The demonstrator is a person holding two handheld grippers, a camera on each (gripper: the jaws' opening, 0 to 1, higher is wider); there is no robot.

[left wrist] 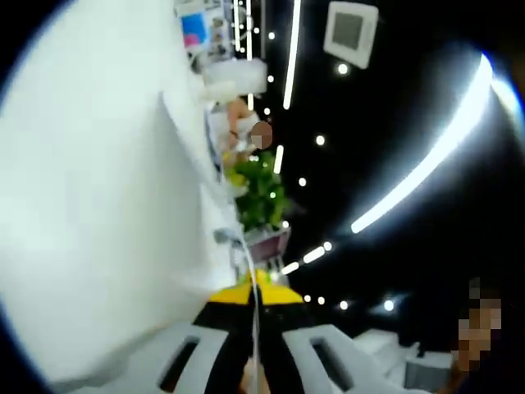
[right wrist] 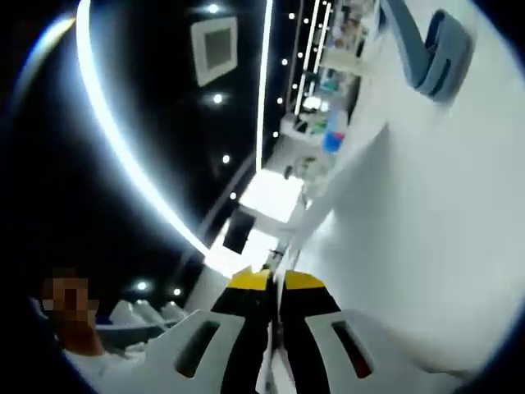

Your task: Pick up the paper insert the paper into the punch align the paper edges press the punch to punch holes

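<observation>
Both grippers are pinched shut on the paper, left gripper at bottom centre, right gripper likewise, 1 edge each. My guess is it's held up taut like this so it stays flat for sliding into the punch, upper right of the right gripper view.

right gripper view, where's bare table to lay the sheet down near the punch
The white table is bare from the right gripper, whose jaws are shut on the paper, up to the punch. It is crowded at the far end, left of the punch, with small items.
</observation>
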